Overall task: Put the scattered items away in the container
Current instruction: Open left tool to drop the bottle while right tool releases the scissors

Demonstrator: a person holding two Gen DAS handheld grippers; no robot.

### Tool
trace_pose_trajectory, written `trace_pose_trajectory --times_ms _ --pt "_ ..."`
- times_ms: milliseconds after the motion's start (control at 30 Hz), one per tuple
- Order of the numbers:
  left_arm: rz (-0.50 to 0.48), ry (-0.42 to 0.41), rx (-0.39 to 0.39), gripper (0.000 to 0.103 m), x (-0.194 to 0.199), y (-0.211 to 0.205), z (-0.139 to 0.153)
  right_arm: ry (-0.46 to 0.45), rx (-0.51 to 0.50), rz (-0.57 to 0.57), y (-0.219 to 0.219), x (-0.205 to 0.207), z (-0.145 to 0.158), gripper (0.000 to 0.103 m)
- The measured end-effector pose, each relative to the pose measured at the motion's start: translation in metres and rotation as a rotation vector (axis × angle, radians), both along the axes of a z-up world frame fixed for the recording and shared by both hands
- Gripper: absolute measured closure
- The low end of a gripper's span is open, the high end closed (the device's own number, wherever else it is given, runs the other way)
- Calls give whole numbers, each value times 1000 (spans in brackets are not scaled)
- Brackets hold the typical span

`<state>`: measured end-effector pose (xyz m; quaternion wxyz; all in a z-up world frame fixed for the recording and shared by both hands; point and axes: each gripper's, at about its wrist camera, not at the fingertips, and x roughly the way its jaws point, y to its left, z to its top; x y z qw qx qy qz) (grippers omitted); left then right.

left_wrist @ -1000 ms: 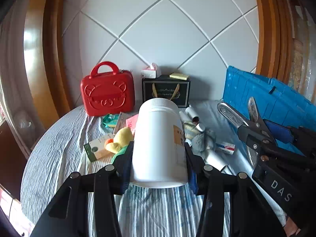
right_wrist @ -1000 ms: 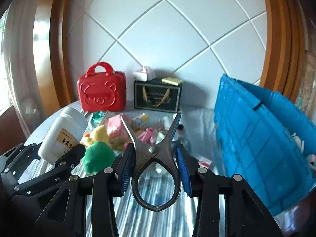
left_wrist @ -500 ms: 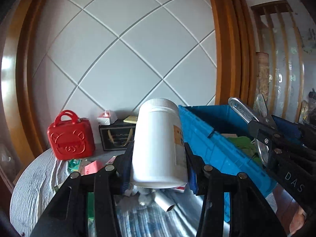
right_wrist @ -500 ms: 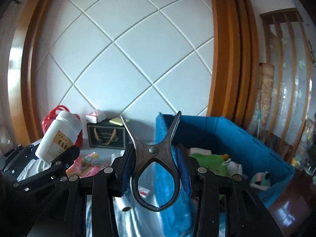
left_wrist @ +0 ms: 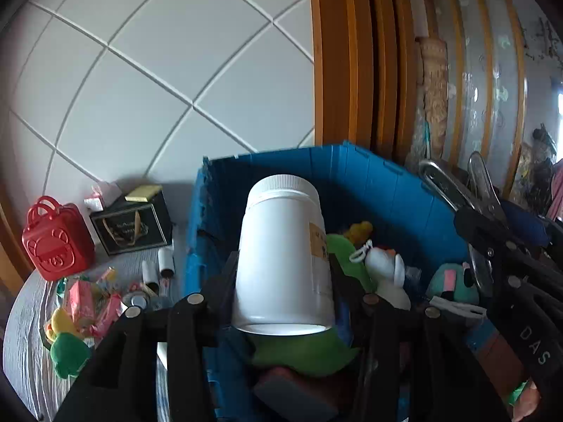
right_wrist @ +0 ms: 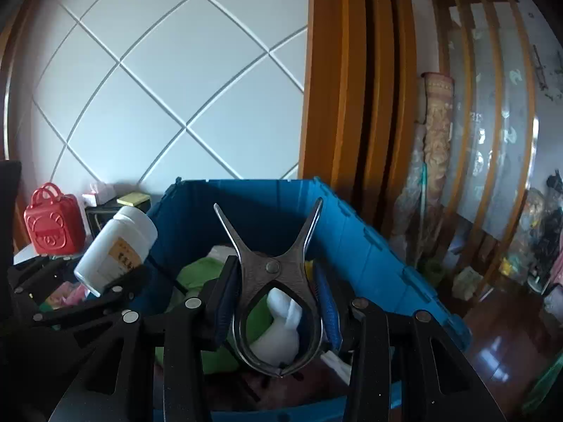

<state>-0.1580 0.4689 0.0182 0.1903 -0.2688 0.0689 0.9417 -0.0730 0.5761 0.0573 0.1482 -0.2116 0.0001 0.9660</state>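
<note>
The left gripper [left_wrist: 283, 281] is clamped on a white jar [left_wrist: 283, 253], cap pointing away, held above the open blue crate [left_wrist: 369, 183]. At its three o'clock the right gripper [right_wrist: 278, 302] is squeezed shut on a metal clip [right_wrist: 276, 281], also over the crate. Inside the crate lie a green plush [right_wrist: 200, 274] and a white duck toy [left_wrist: 387, 270]. Round at nine o'clock, loose packets [left_wrist: 91, 302] and a red case [left_wrist: 56, 242] sit on the striped table [left_wrist: 24, 344].
</note>
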Motion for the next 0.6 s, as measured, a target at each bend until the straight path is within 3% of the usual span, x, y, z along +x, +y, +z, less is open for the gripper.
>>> trace_pose_trajectory --times_ms 133,333,433,600 --pt "18 -86 -47 58 -8 22 -18 -40 -29 23 21 -15 -18 62" --pt "41 -135 -70 57 -12 28 -27 -60 -55 67 35 -22 -28 62" --pt "45 -143 -71 39 -8 27 -29 -61 -57 96 35 -24 -28 62" --pt "51 -135 -58 36 -2 23 -27 -62 -35 129 24 -29 -26 61"
